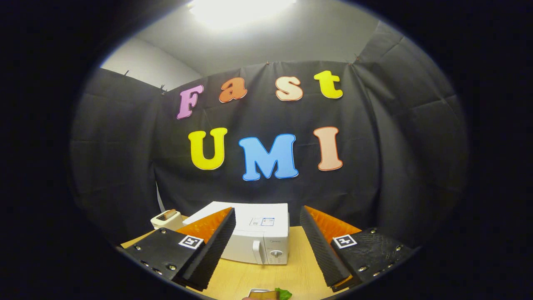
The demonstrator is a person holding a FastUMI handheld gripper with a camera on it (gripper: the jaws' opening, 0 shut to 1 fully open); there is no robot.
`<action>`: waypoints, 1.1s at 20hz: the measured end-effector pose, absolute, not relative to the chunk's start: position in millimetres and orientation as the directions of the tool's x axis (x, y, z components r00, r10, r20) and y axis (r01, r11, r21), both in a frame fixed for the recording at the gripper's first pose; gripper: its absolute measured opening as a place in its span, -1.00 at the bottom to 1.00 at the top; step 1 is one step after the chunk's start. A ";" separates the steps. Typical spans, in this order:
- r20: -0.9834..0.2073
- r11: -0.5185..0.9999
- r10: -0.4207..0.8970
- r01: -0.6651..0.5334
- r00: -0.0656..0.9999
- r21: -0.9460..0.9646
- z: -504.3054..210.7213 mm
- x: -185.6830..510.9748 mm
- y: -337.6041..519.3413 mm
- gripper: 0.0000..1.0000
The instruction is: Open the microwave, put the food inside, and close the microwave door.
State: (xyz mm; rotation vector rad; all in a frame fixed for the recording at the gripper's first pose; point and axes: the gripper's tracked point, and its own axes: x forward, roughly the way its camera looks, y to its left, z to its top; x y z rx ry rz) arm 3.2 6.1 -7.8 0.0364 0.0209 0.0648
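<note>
Food (268,295) at bottom centre of frame: cut off by view's rim, only top sliver with green leaf visible, kind unclear
Microwave (254,237) left part hidden behind left finger (208,246); top label too small to read
Toaster (166,218) lower part hidden behind same finger
Gripper (266,246) fingers spread wide, bases cut off

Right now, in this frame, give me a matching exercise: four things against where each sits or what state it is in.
Things:
1. microwave
2. toaster
3. food
4. gripper

Places or states:
A. nearest the camera, on the table, between the fingers
B. open, holding nothing
C. door closed, beyond the fingers
D. beside the microwave, near the booth wall

Pairs: 1-C, 2-D, 3-A, 4-B
</note>
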 end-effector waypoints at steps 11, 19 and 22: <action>0.002 0.994 0.110 -0.110 0.994 -0.011 -53.0 -22.1 -2.9 0.95; 0.024 0.990 0.141 -0.141 0.990 -0.003 -97.8 -31.7 0.7 0.95; 0.035 0.986 0.163 -0.162 0.986 -0.024 -118.5 -19.0 15.9 0.95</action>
